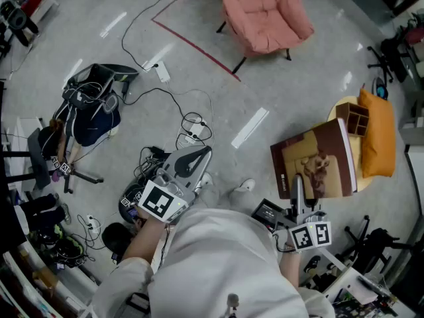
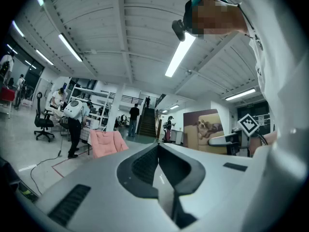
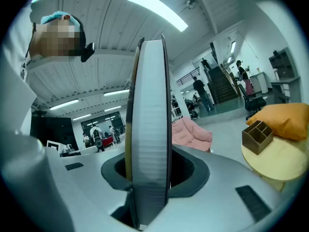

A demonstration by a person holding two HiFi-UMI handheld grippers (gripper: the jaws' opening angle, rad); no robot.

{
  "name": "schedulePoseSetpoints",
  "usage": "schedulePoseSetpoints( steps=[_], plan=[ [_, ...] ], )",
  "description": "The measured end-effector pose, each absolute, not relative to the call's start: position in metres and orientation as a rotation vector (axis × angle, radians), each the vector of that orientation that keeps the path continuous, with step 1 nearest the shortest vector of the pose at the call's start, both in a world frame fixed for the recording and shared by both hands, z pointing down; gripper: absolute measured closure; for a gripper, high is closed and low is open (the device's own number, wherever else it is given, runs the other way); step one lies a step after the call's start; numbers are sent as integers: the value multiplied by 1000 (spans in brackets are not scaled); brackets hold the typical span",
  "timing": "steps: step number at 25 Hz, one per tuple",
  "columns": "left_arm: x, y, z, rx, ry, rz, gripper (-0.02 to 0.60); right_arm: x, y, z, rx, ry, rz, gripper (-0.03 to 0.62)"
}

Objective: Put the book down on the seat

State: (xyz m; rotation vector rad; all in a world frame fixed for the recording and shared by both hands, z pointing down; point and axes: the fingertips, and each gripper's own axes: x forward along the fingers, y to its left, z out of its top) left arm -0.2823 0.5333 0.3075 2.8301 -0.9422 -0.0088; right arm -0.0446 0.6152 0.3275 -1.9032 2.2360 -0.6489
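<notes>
The large hardcover book (image 1: 315,166), with a brown matte cover showing a dog on a sofa, is held in the air at the person's right, its cover facing up toward the head camera. The right gripper (image 1: 299,194) is clamped on its near edge. In the right gripper view the book (image 3: 149,144) stands edge-on between the dark jaw pads: a pale grey, finely ribbed page block between thin dark boards, which hides much of the room behind it.

The book's far corner overlaps the round pale-yellow wooden tabletop (image 1: 344,105) in the head view; I cannot tell whether they touch. On that top sit a brown compartmented wooden box (image 1: 352,118) and a plump orange cushion (image 1: 377,134).

The padded, quilted pink chair on thin black legs (image 1: 265,12) stands well apart, beside a red tape line (image 1: 195,47) on the glossy grey floor (image 1: 278,91).

The left gripper (image 1: 199,156), smooth grey plastic, has its jaws pressed together on nothing. Tangled black cables (image 1: 192,128) lie beneath it.
</notes>
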Motion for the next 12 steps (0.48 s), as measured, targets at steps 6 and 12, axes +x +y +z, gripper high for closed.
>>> schedulePoseSetpoints(
  steps=[6, 12],
  plan=[
    [-280, 582, 274, 2823, -1043, -187, 574, -52, 655, 305, -1855, 2317, -547, 444],
    [-261, 653, 270, 2798, -1108, -169, 574, -40, 709, 301, -1801, 2364, -499, 444]
  ],
)
